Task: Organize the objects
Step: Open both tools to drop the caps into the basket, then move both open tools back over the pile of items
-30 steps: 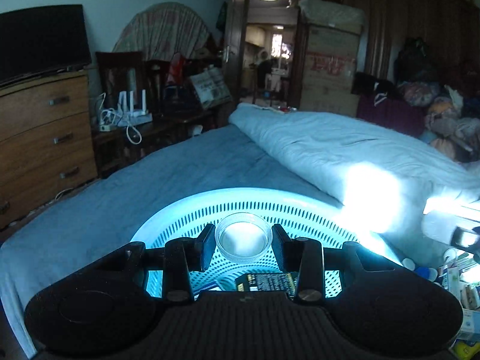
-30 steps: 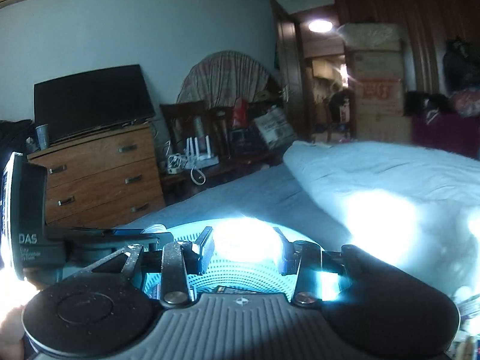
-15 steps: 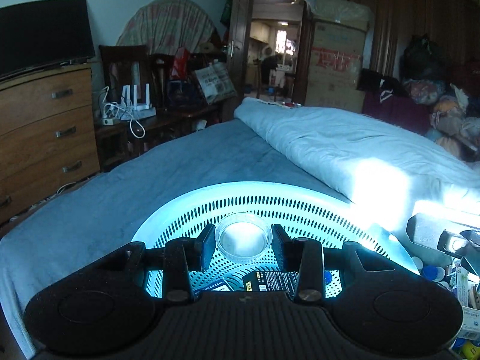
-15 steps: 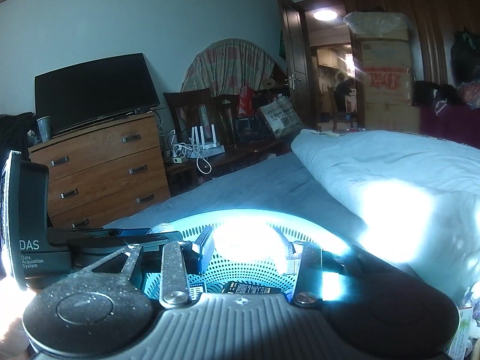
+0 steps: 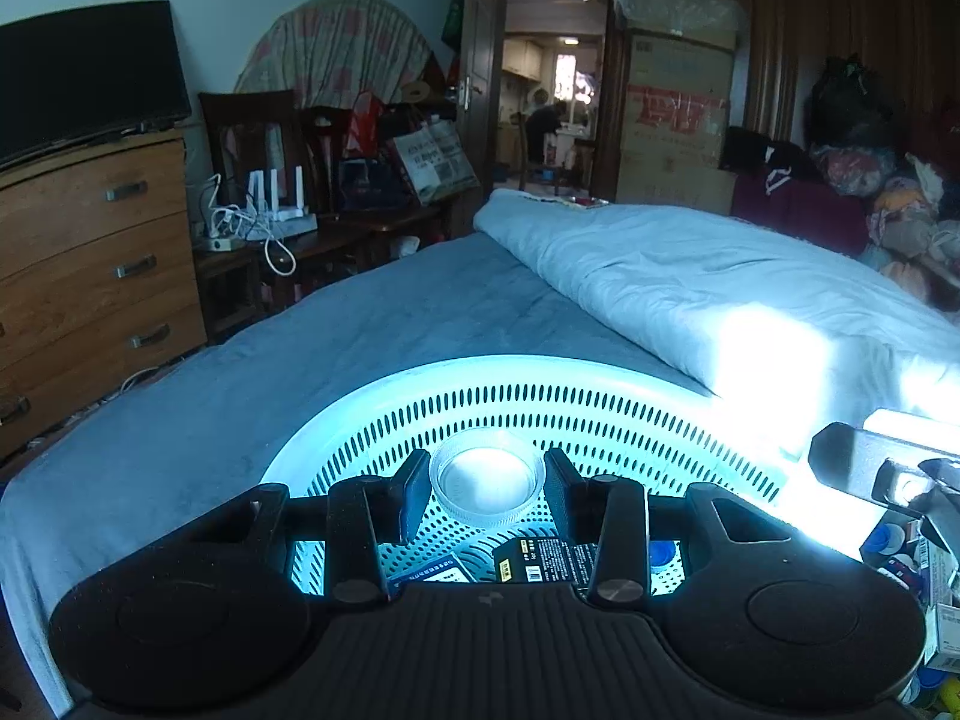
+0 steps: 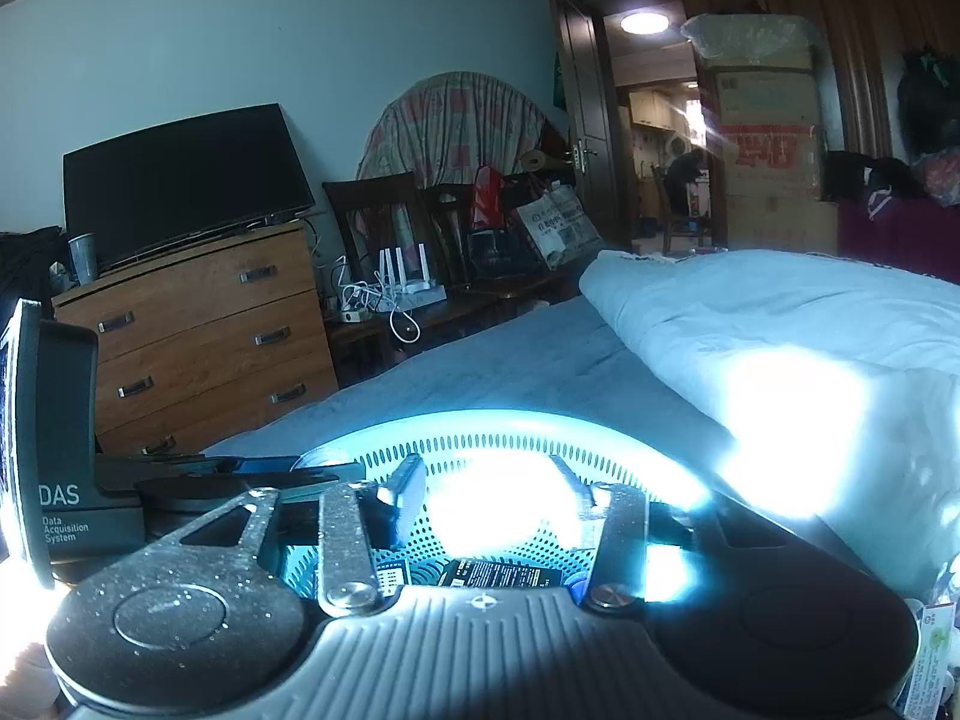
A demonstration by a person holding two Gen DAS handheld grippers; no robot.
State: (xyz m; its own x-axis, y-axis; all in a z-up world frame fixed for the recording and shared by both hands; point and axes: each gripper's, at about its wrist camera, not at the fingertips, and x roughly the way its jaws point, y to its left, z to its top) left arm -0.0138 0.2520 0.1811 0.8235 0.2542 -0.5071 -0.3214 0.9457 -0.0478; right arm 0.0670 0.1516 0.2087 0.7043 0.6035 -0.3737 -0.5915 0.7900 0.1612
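Blue-grey bedding covers the bed, and on it sits the pale perforated plastic basket. Over it our left gripper holds a small clear round plastic dish, jaws pressing its rim at 9 and 3 o'clock. We judge it light, stiff, slippery. Glare hides whether the right gripper holds anything.

A grey-blue bed sheet spreads wide, with a pale folded quilt lying along its right side. At far left stands a wooden dresser with a dark TV on top. Beside it, a white router sits in tangled cables, and cardboard boxes are stacked by the open doorway
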